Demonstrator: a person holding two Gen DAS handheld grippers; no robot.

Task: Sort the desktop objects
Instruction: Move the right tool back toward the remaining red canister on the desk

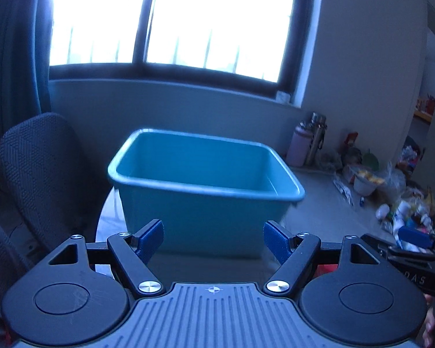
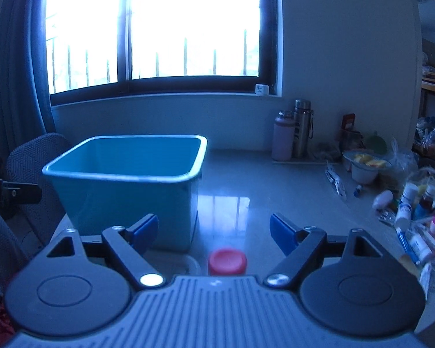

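Observation:
A teal plastic bin (image 1: 206, 185) stands on the grey desk, straight ahead of my left gripper (image 1: 213, 239), which is open and empty just short of its near wall. In the right wrist view the bin (image 2: 124, 185) is at the left. My right gripper (image 2: 214, 232) is open and empty, with a red-capped bottle (image 2: 227, 261) on the desk close below it, between the fingers. A heap of small bottles, tubes and packets (image 2: 420, 220) lies at the right; it also shows in the left wrist view (image 1: 406, 211).
Two flasks (image 2: 293, 130) stand by the back wall. A white cup with yellow contents (image 2: 364, 166) and plastic bags sit at the back right. A grey chair (image 1: 40, 174) stands left of the desk. The right gripper's body (image 1: 411, 252) shows at the left view's right edge.

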